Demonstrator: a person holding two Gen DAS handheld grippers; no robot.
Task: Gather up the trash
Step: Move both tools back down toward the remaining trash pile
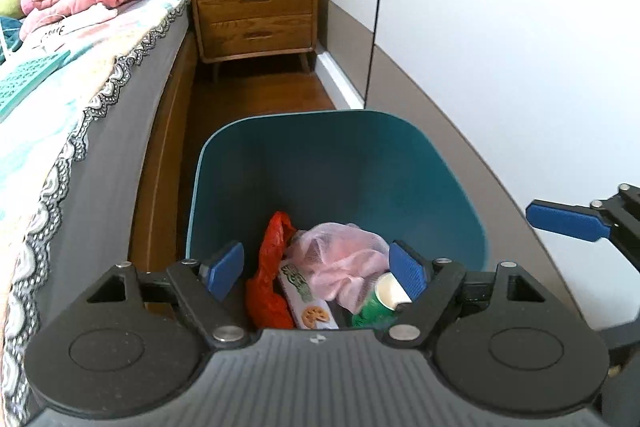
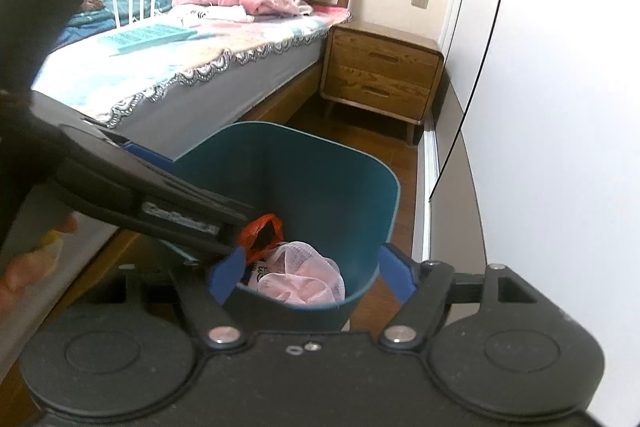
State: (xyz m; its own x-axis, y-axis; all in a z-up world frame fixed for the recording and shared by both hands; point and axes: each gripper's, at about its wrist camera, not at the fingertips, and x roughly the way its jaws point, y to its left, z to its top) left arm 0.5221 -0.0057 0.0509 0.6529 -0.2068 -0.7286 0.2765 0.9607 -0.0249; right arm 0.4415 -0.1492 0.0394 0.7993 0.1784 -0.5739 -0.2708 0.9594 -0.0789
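The left claw (image 1: pixel 316 269) hangs wide open and empty over the near rim of the teal bin (image 1: pixel 340 155); the right claw (image 2: pixel 312 275) is likewise spread, holding nothing, at the bin's near right corner. Inside lie a red bag (image 1: pixel 268 275), pink netting (image 1: pixel 344 259), a snack box (image 1: pixel 306 299) and a green cup (image 1: pixel 378 301). The bin stands on the floor between the bed (image 1: pixel 80 79) on the left and the wardrobe (image 1: pixel 500 27) on the right. I judge the main risk to be a claw catching the rim and tipping the bin, spilling the trash.

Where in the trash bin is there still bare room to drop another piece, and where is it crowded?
Free: the far half of the teal bin, between its back wall and the pink mesh. Crowded: the near side, where the red bag, snack box and green cup pack together.
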